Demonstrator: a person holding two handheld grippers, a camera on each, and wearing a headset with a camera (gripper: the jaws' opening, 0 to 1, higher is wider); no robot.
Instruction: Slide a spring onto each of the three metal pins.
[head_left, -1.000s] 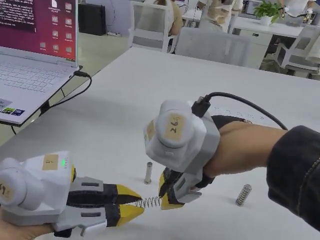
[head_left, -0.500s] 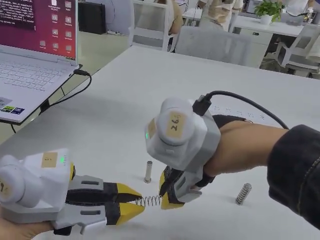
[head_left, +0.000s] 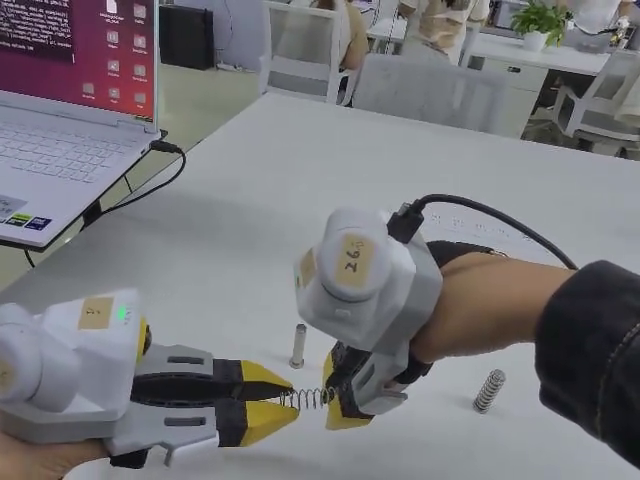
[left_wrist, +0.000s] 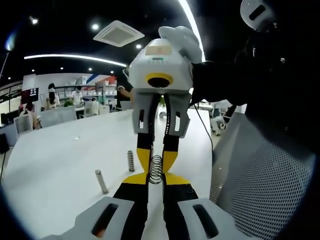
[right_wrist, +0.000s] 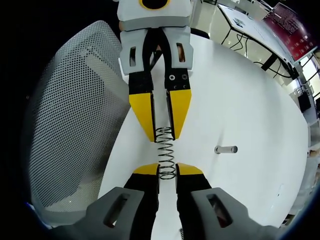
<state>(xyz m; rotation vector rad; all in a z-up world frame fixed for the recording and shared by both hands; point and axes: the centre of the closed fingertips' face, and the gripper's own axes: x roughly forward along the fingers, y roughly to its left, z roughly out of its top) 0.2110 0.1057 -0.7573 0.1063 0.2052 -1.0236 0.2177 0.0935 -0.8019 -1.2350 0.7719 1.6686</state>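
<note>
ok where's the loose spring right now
In the head view the loose spring lies on the white table, just right of the right gripper, below the person's forearm.

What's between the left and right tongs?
A spring, each end pinched by one set: left tongs and right tongs. Clear in the right gripper view.

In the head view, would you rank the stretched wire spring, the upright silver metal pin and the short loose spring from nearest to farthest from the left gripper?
1. stretched wire spring: held by the left gripper.
2. upright silver metal pin: just beyond the tips.
3. short loose spring: lying right, past the right gripper.
</note>
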